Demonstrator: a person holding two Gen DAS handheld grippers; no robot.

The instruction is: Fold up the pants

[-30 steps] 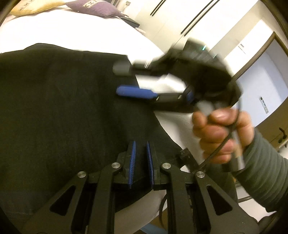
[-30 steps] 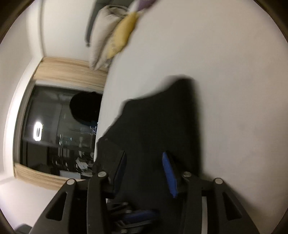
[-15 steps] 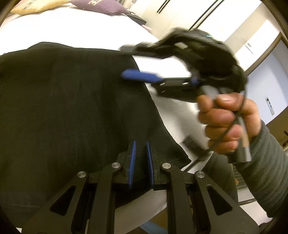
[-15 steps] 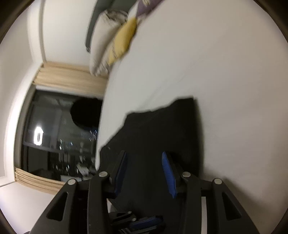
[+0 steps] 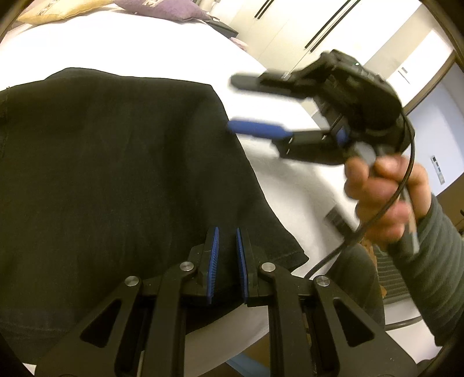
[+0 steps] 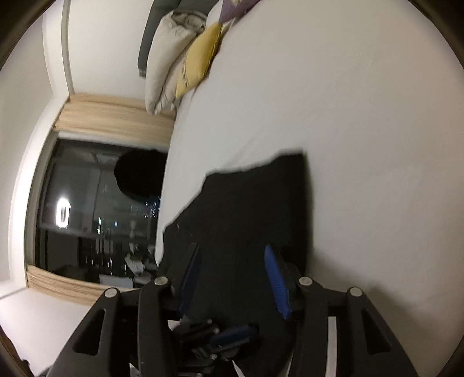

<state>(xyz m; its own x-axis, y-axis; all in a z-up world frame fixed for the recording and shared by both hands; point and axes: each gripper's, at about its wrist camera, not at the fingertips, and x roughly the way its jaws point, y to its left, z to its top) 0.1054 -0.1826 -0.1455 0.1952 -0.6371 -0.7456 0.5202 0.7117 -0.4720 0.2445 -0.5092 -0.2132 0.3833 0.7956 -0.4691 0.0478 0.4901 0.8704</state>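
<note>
Black pants (image 5: 116, 174) lie folded flat on a white bed (image 5: 121, 43), one corner near the bed's edge. My left gripper (image 5: 226, 235) sits low over that corner (image 5: 290, 252), its blue-padded jaws nearly closed with a narrow gap and nothing visibly between them. My right gripper (image 5: 232, 104) is held in the air to the right of the pants, jaws wide open and empty. In the right wrist view the open right gripper (image 6: 232, 261) hovers above the pants (image 6: 249, 208), with the left gripper's tips (image 6: 232, 333) below it.
Yellow (image 6: 200, 61), white (image 6: 165, 58) and purple (image 5: 162, 8) pillows lie at the head of the bed. A dark window (image 6: 95, 214) with curtains is beyond the bed. White wardrobe doors (image 5: 304, 32) and a doorway (image 5: 435, 121) stand at the right.
My right gripper has lifted up and moved right, off the pants, still open. The left gripper has stayed at the pants corner with its jaws unchanged.
</note>
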